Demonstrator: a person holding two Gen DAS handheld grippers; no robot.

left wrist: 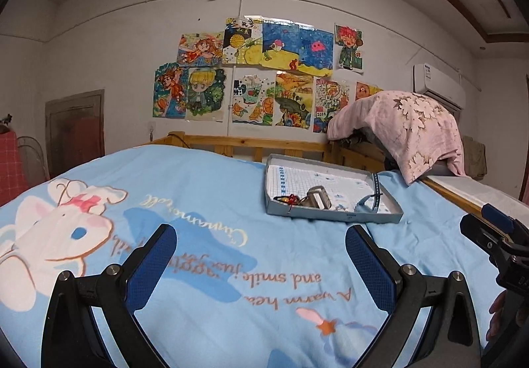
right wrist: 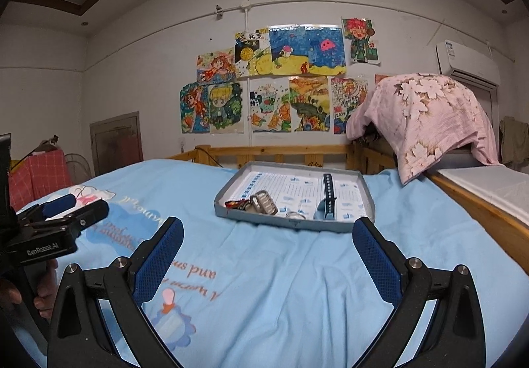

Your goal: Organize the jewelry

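A shallow grey tray [left wrist: 334, 216] [right wrist: 292, 224] lies on the blue bedspread ahead of both grippers. Inside it are a metal watch band [left wrist: 318, 197] [right wrist: 263, 201], a red and gold trinket [left wrist: 291, 199] [right wrist: 236, 203], a small ring [right wrist: 296, 215] and a dark blue strap [left wrist: 375, 189] [right wrist: 328, 194]. My left gripper [left wrist: 261, 234] is open and empty, short of the tray's near edge. My right gripper [right wrist: 268, 228] is open and empty, just before the tray. Each gripper shows at the edge of the other's view: the right one [left wrist: 496, 229], the left one [right wrist: 66, 212].
The bedspread [left wrist: 205, 202] carries a cartoon rabbit print and lettering. A wooden bed rail [right wrist: 281, 153] runs behind the tray and along the right side [right wrist: 479, 212]. A pink flowered cloth [right wrist: 429, 113] covers something at the back right. Drawings hang on the wall.
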